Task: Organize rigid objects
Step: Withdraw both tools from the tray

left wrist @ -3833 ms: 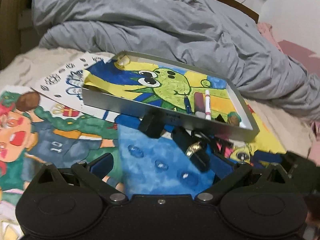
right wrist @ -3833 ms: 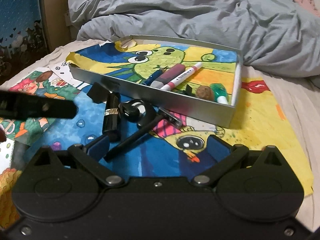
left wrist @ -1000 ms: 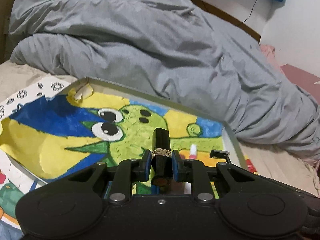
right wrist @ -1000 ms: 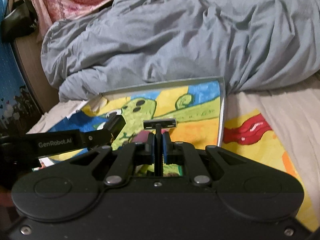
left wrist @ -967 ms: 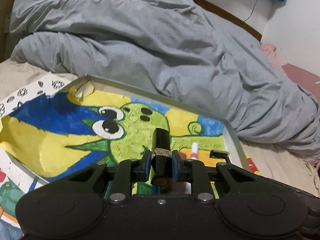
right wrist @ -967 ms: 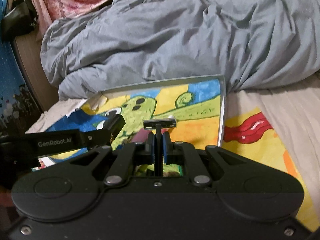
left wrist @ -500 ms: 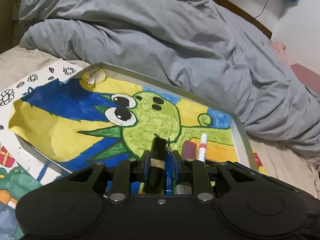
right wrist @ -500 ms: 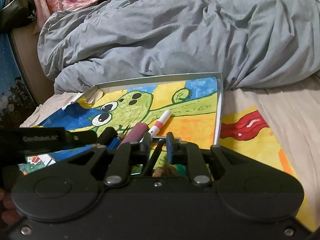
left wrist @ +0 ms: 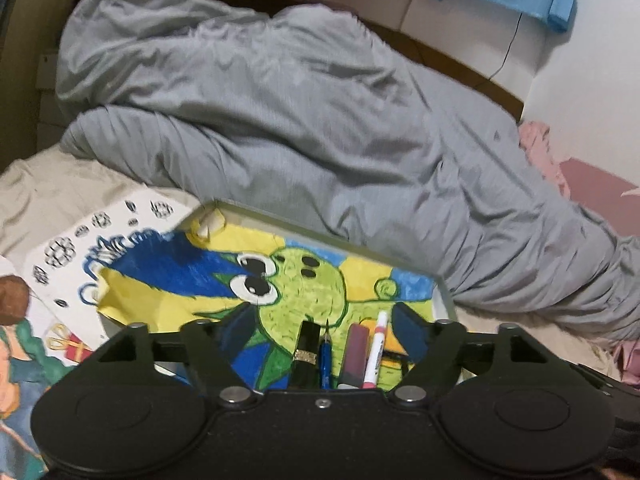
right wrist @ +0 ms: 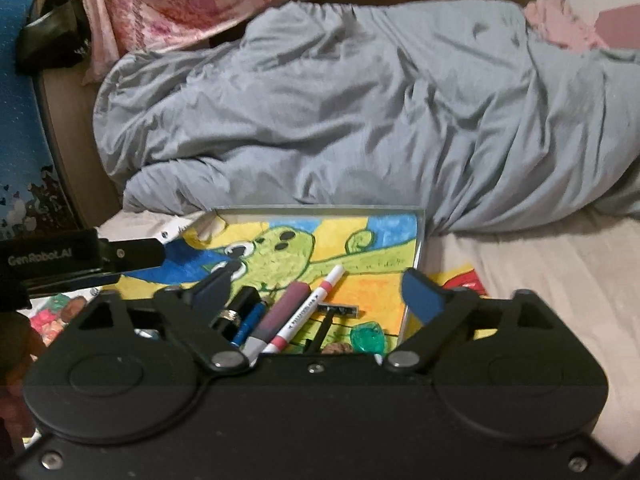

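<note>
Lipstick [left wrist: 307,354], pens and razor [right wrist: 335,316] are laid in the tray [right wrist: 419,240]; both claws [left wrist: 320,330] [right wrist: 320,292] are spread, nothing gripped.

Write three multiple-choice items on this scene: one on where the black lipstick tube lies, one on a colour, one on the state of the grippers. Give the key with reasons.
1. Where does the lipstick lie?
A. on the grey duvet
B. in the tray, beside the blue pen
C. between the fingers of the right hand-held gripper

2. What colour is the cap of the white marker?
A. green
B. black
C. pink

3. How do the two hand-held grippers stand?
A. both open, holding nothing
B. left shut, right open
C. both shut on pens

Key:
1 B: the lipstick rests on the frog drawing inside the tray, next to the pen.
2 C: the marker's tip and band are pink in both views.
3 A: the left hand-held gripper and right hand-held gripper have their fingers spread wide, with the objects lying free below.
</note>
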The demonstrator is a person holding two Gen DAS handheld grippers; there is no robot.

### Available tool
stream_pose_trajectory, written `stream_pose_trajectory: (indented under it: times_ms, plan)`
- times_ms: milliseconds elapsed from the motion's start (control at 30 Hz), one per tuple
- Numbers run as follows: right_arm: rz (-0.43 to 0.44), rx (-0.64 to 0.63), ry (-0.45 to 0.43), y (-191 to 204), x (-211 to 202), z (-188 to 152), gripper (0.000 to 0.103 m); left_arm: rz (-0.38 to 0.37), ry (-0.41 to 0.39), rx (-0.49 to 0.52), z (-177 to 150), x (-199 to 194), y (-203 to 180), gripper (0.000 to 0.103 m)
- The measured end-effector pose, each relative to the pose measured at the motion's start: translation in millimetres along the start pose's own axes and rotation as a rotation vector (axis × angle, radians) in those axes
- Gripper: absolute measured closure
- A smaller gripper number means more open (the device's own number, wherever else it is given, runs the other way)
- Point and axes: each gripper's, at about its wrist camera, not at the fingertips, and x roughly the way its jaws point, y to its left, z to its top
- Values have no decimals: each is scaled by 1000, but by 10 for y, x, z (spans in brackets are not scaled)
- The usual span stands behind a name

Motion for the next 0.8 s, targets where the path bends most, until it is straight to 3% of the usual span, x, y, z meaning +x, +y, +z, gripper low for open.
stream_pose_trajectory:
  times_ms: [67, 267, 433, 600, 800]
  plan:
    - [5, 4, -18, 15, -131, 20, 1, 4, -24, 12, 3, -148, -18, 10]
    - [-6, 22, -61, 41, -529, -38, 1, 39, -91, 31, -77, -648, -63, 1]
    - [-43, 40, -109, 24, -923, -177, 1, 68, -144, 30, -198, -1076, -66, 1]
    - [-72, 30, -142, 52, -1271, -358, 0, 115, -204, 103, -357, -1431, -65, 1]
    - [-100, 7, -105, 140, -1575, -626, 0, 152, -223, 158, -586, -1717, -6, 1]
